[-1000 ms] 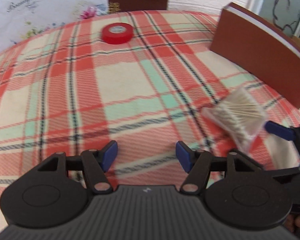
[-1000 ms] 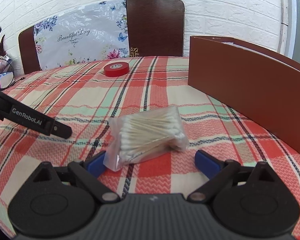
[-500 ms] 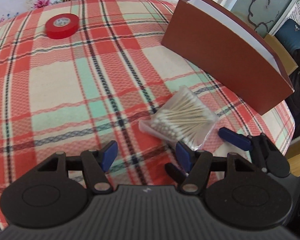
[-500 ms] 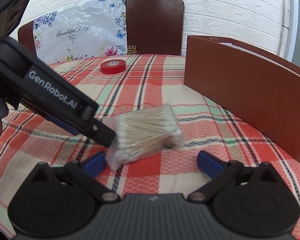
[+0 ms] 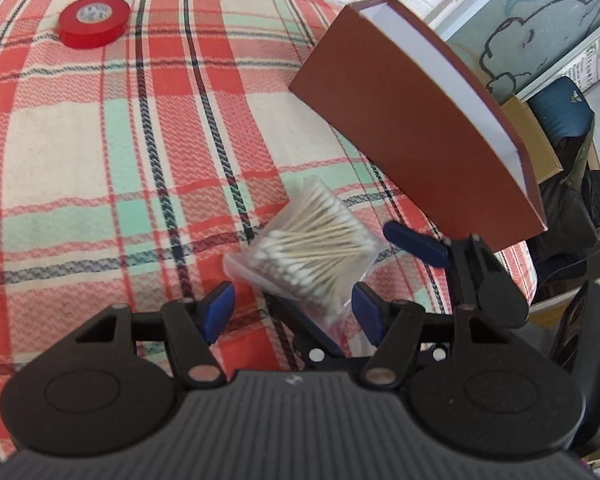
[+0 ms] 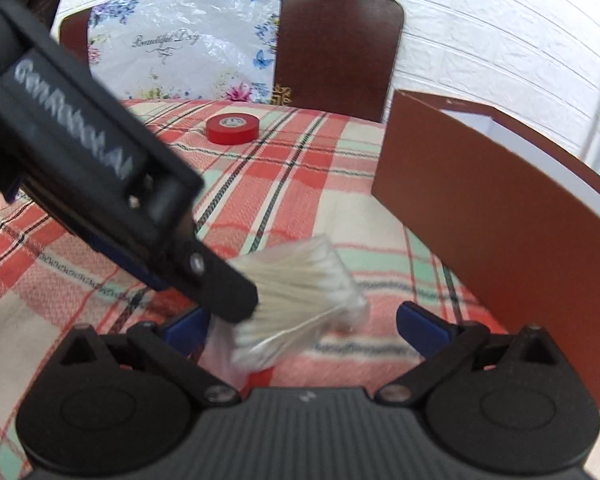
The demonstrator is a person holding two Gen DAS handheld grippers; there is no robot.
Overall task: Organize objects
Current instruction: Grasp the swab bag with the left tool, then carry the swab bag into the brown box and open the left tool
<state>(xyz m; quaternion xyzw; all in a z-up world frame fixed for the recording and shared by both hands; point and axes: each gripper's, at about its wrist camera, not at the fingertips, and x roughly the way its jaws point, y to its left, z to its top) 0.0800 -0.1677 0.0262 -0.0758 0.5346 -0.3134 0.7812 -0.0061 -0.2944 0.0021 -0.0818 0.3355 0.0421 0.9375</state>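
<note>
Swab bag (image 6: 296, 300) blurred, half-hidden behind left tongs (image 5: 294, 306); both tongs spread, right tongs (image 6: 302, 326) unpinching.

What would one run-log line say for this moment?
left gripper: open, over cotton swab bag | right gripper: open, bag between jaws, unpressed | red tape roll: far side | brown box: beside bag

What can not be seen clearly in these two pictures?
- Inside of the brown box: both views show only its outer wall and white rim.
- Bag of cotton swabs: blurred in the right wrist view, and the left tongs cover its corner.
- Label print on the red tape: too small.
</note>
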